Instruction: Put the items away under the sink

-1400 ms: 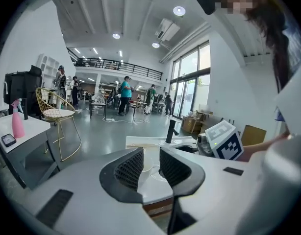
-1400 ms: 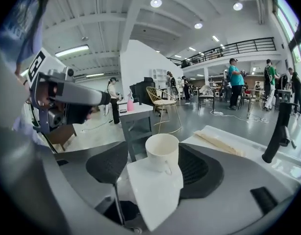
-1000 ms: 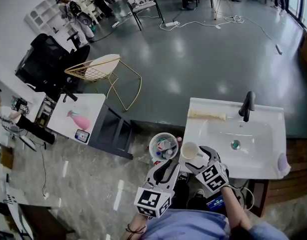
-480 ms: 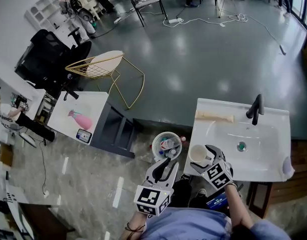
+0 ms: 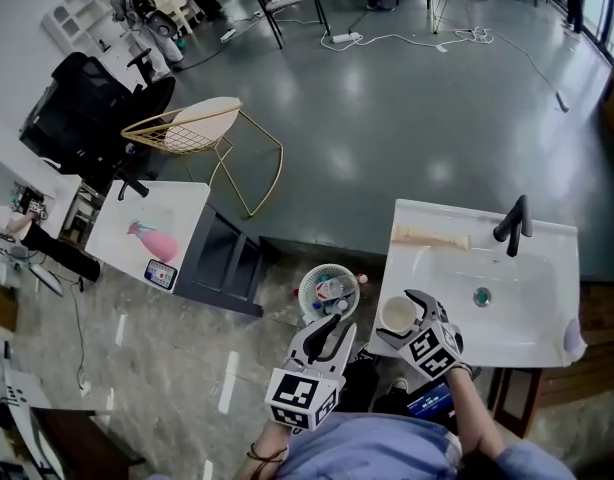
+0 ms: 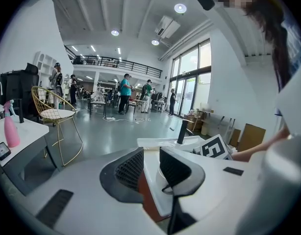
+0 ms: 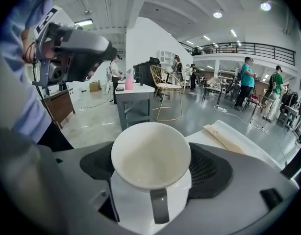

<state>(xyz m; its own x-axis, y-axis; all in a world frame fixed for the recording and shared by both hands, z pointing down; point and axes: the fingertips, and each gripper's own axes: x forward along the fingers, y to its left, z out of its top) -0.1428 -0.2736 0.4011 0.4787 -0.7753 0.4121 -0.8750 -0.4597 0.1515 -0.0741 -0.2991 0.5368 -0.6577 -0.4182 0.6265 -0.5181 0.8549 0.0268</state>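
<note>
Right gripper (image 5: 396,317): jaws spread wide, having just been opening. They flank a white mug (image 5: 398,310), and the pads do not visibly press on it.
White mug: upright and empty, on the near left corner of the white sink (image 5: 547,230), handle turned toward the gripper.
Left gripper (image 5: 332,330): jaws a narrow gap apart with nothing between them, held just off the sink's left edge.
Black faucet (image 5: 514,223): at the sink's back edge.
Beige strip (image 5: 432,236): at the back left corner.
Waste basket (image 5: 327,290): on the floor, left of the sink.
</note>
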